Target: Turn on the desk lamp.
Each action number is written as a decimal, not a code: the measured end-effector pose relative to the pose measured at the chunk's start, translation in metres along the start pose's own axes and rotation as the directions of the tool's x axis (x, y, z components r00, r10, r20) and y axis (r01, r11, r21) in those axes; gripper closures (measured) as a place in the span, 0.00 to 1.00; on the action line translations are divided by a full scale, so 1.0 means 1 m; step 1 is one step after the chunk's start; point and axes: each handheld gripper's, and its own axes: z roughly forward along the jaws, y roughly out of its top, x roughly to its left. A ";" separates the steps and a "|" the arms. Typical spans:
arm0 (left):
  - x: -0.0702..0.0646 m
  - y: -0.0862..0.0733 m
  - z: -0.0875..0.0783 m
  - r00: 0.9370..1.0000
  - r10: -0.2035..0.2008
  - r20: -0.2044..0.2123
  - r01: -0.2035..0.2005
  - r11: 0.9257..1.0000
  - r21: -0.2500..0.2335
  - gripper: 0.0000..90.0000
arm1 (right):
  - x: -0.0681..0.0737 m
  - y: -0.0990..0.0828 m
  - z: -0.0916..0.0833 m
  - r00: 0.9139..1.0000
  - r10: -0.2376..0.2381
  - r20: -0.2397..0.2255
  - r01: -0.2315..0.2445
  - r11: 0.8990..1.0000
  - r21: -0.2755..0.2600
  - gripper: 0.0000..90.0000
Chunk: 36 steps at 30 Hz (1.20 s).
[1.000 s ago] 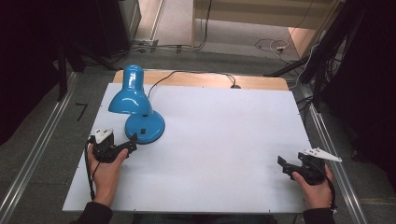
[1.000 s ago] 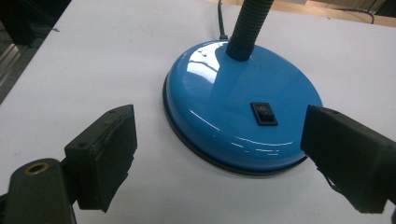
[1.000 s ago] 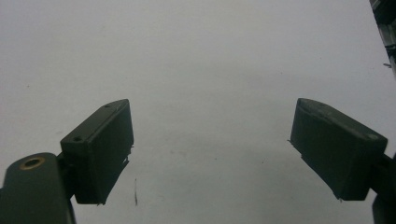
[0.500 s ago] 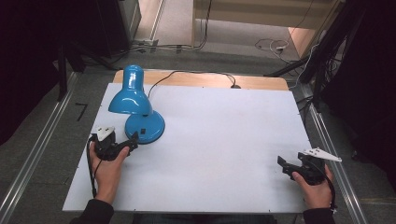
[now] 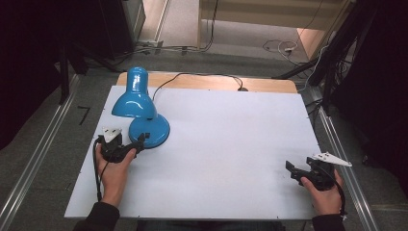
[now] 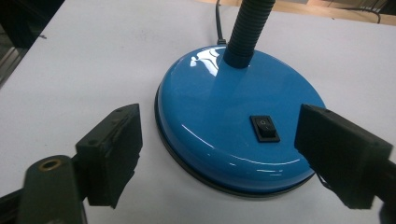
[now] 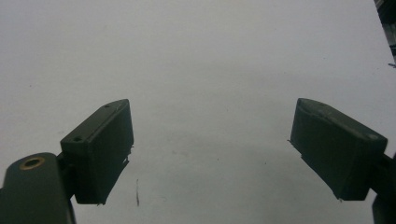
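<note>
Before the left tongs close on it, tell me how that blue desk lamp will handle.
The lamp's glossy domed base will probably slip from the open left tongs. The shade leans off-centre on a ribbed neck, so it may flex and tip. Its cord could drag.

From above your side, the high view looks forward and down over the whole white table (image 5: 231,144). Your left gripper view sits low, close to the blue lamp base (image 6: 233,126), which the high view shares. Your right gripper view faces bare tabletop.
</note>
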 end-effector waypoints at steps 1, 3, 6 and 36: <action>0.000 0.000 0.000 1.000 -0.001 0.000 0.001 1.000 -0.003 0.20 | 0.000 0.000 0.000 1.000 0.000 0.000 0.000 1.000 0.000 0.13; -0.001 0.000 0.001 1.000 0.002 0.003 -0.002 1.000 -0.002 0.24 | 0.000 0.000 0.000 1.000 -0.001 -0.001 0.001 1.000 -0.001 0.13; -0.002 0.001 0.001 1.000 0.004 0.012 -0.004 1.000 -0.003 0.31 | 0.000 0.000 0.000 1.000 -0.001 0.000 0.001 1.000 -0.001 0.13; -0.014 0.008 0.017 0.994 0.038 0.106 -0.043 0.998 0.048 0.97 | 0.000 0.000 0.000 1.000 0.001 -0.009 -0.001 1.000 -0.002 0.14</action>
